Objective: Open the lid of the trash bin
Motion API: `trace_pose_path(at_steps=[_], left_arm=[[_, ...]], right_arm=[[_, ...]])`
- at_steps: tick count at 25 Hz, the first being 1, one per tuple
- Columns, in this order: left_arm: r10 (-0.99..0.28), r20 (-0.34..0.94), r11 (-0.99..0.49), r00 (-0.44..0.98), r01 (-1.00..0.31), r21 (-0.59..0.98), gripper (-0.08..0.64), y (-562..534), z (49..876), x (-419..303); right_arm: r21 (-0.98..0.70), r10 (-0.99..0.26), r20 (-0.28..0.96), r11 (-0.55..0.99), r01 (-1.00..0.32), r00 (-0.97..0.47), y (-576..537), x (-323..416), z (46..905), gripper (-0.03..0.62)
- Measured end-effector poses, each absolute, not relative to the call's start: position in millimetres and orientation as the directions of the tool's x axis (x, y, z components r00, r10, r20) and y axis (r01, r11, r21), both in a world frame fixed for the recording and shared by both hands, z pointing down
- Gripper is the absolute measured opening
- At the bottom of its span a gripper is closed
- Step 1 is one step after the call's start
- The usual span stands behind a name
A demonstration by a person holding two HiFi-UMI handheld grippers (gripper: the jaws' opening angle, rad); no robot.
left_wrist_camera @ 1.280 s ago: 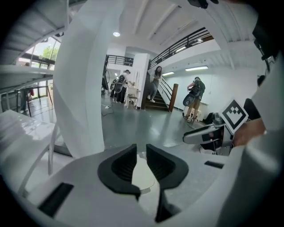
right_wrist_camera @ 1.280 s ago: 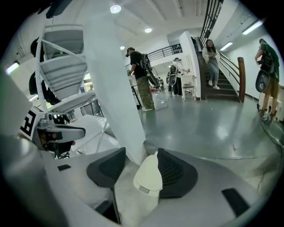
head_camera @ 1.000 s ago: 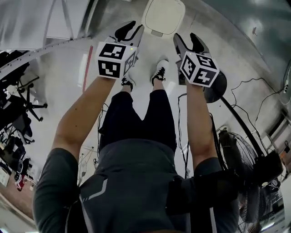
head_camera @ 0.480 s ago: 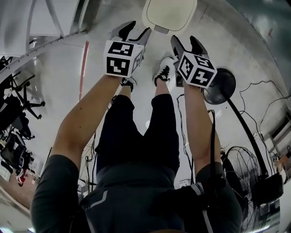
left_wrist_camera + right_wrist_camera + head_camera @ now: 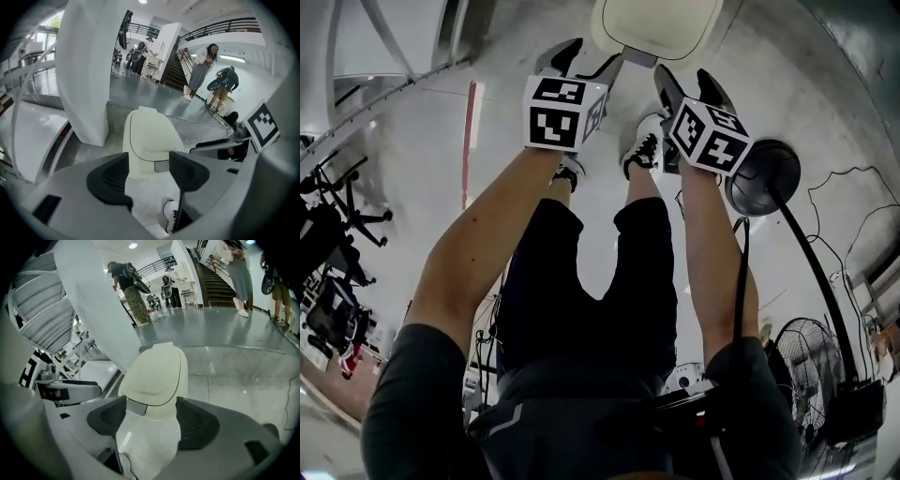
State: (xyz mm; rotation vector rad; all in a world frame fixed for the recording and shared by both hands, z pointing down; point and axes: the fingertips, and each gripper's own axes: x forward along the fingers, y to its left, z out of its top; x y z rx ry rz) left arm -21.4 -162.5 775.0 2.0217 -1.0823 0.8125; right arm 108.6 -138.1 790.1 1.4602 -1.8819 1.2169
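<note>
The lid (image 5: 656, 26) lay shut on the bin (image 5: 149, 446) at the top centre of the head view, so the whole opening was still left to do. Our left gripper (image 5: 586, 58) and right gripper (image 5: 686, 80) hung just below it, jaws apart, clamping nothing. Against the earlier frame, both had sunk nearer the bin, and their jaws had just been opening.
</note>
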Motion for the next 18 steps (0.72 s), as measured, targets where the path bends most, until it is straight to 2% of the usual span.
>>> trace_pose_path(at_steps=[11,18], left_arm=[[-0.371,0.821,-0.388,0.433,-0.876,0.287,0.286,-161.6,843.8,-11.0],[-0.358,0.849,-0.376,0.389,-0.892,0.250,0.310,-167.3,857.0,-4.5]], right_arm=[[-0.349,-0.492,0.813,0.019,-0.937,-0.313,-139.7,101.3,844.5,0.342],[-0.319,-0.484,0.826,0.021,-0.947,-0.289,-145.3,102.1,856.1,0.359]])
